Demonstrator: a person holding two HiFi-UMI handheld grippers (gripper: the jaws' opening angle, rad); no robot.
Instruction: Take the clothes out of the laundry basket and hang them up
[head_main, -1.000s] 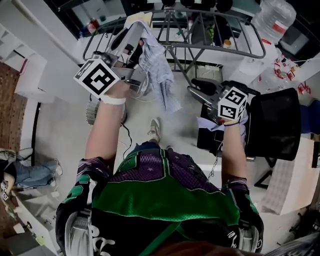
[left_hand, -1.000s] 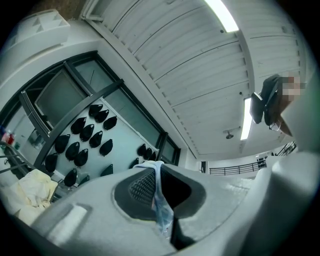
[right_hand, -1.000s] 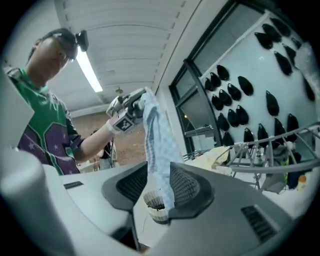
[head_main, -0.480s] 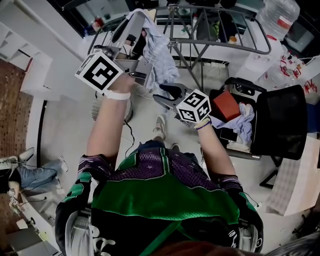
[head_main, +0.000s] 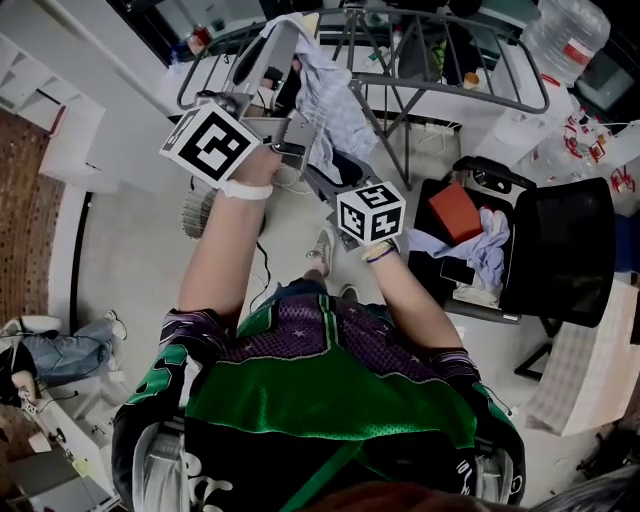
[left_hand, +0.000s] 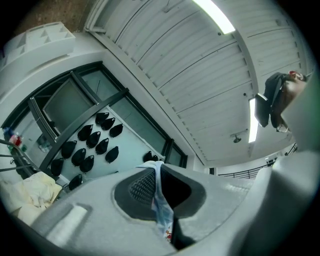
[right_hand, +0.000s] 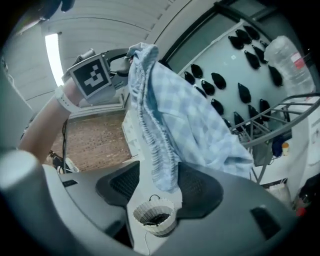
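Note:
A light blue checked garment (head_main: 325, 105) hangs from my left gripper (head_main: 283, 45), which is raised in front of the metal drying rack (head_main: 450, 75). In the left gripper view that gripper (left_hand: 160, 187) is shut on a thin fold of the cloth (left_hand: 161, 205). My right gripper (head_main: 325, 178) is at the garment's lower part. Its jaws have just been opening and stand wide; the garment's hem (right_hand: 162, 165) hangs between the pads without being pressed. The black laundry basket (head_main: 490, 175) stands at the right with pale clothes (head_main: 480, 250) and a red item (head_main: 455, 212) inside.
A large water bottle (head_main: 562, 40) stands behind the basket, and a black chair back (head_main: 565, 250) is beside it. White shelving (head_main: 65, 150) lines the left wall. Jeans (head_main: 65, 352) lie on the floor at the left. A cream cloth (left_hand: 30, 187) lies on the rack.
My right gripper has swung from over the basket leftward to the hanging garment, and its jaws now straddle the hem. My left gripper has kept its hold, almost still.

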